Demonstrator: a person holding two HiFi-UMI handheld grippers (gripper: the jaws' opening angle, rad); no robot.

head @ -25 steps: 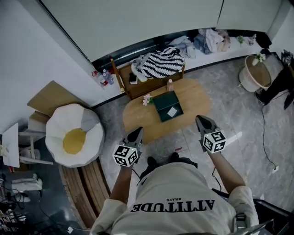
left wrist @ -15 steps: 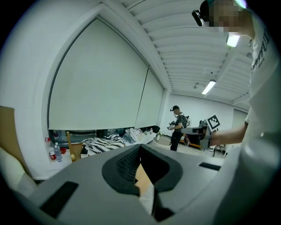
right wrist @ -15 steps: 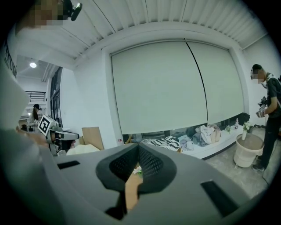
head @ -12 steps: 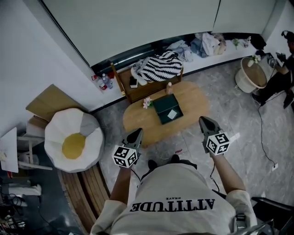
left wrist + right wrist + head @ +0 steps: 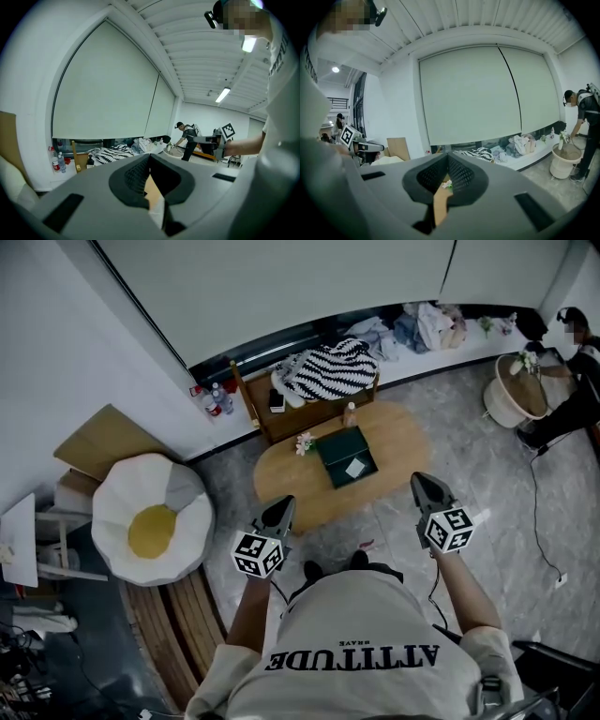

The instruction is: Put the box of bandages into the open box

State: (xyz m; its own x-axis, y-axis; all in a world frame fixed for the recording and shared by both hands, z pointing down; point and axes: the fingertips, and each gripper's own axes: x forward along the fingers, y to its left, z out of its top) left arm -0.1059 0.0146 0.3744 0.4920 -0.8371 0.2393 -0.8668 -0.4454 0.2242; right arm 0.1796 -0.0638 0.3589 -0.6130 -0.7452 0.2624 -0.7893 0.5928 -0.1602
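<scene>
A dark green open box (image 5: 343, 455) lies on the oval wooden table (image 5: 398, 442) ahead of me. A small white box (image 5: 355, 467) rests inside it. My left gripper (image 5: 281, 506) hangs in the air short of the table's near edge, its jaws shut with nothing between them. My right gripper (image 5: 420, 483) is held level with it off the table's right end, also shut and empty. In the left gripper view the left gripper (image 5: 150, 157) points over the table toward the window. The right gripper (image 5: 447, 158) shows its pads pressed together, with the table seen below them.
On the table stand a small bottle (image 5: 350, 414) and a bunch of flowers (image 5: 304, 442). Behind it is a wooden rack with a striped cloth (image 5: 328, 369). An egg-shaped beanbag (image 5: 150, 517) sits at the left, a round basket (image 5: 517, 390) and another person (image 5: 574, 357) at the far right.
Both grippers stay shut and have hardly moved; the right one has drifted slightly right and down. A person has come into view at the far right by the basket.
</scene>
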